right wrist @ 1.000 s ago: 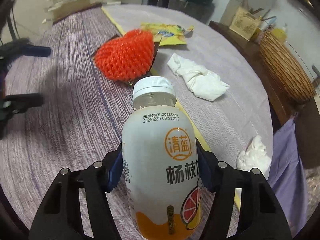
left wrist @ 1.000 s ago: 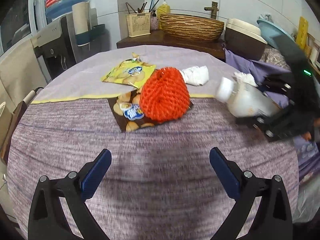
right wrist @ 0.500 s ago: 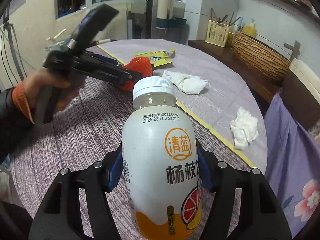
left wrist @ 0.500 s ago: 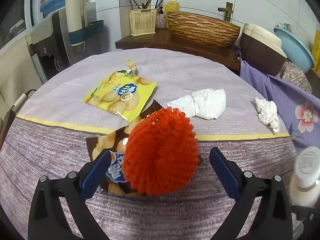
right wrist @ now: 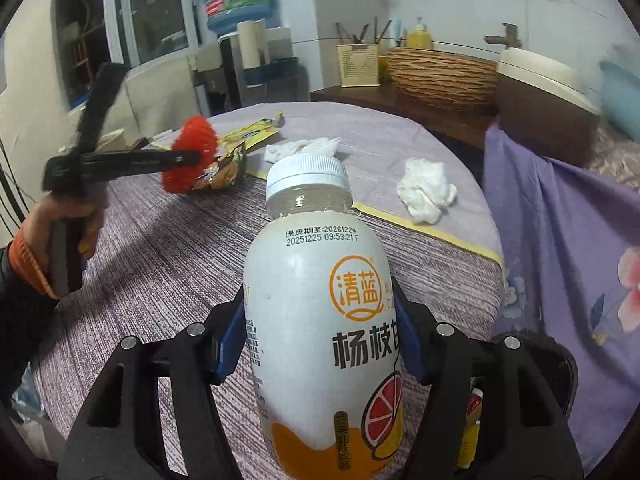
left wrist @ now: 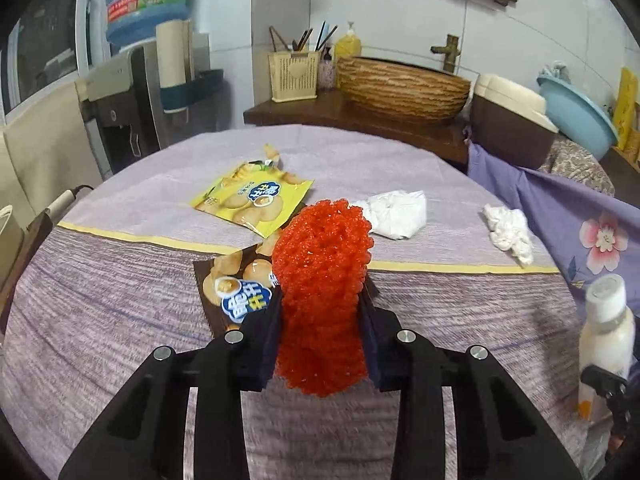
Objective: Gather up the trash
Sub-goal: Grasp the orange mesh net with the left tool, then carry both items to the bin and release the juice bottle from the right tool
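Since the earlier frame, left gripper (left wrist: 320,320) fingers are closing on the red foam fruit net (left wrist: 322,292), frame centre; right gripper (right wrist: 320,344) clenches the white juice bottle (right wrist: 320,320). Both await binning.

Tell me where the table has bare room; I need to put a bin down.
Free: the striped purple tablecloth nearest the camera, short of the yellow stripe. Crowded: the middle, around the brown snack wrapper, yellow biscuit packet and crumpled white tissues.
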Demonstrator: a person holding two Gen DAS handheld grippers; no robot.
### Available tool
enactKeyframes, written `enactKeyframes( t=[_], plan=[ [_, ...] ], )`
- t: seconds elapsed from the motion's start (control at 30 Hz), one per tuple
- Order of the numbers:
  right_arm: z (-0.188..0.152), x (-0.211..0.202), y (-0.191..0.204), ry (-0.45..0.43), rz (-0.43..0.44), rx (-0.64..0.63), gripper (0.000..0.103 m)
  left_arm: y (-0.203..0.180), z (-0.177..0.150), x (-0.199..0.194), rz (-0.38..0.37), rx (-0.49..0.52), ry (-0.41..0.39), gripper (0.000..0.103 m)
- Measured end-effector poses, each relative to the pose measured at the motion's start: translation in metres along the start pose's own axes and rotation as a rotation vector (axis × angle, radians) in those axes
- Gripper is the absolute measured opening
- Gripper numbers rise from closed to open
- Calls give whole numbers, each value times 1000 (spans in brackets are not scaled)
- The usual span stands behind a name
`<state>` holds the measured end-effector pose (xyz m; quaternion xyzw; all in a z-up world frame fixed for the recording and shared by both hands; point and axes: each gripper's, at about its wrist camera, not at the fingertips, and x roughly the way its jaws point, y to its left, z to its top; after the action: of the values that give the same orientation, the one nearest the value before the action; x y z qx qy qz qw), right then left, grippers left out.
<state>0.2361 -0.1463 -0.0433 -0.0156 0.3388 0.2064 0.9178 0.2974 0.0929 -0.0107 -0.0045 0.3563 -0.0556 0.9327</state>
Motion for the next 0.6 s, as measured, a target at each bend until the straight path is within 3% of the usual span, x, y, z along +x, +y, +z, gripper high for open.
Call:
enactKeyframes(
  t=[0.13, 0.33, 0.6],
  plan=[
    [-16, -14, -10, -31, -21, 50, 64, -15, -19, -31, -55, 3, -17, 35],
    [-46, -43, -34, -68, -50, 157, 64, -63, -54, -70, -109, 88, -59, 35],
    [-93, -87, -96, -90, -191, 316, 64, -146, -78, -87, -294, 153, -56, 35]
  ],
)
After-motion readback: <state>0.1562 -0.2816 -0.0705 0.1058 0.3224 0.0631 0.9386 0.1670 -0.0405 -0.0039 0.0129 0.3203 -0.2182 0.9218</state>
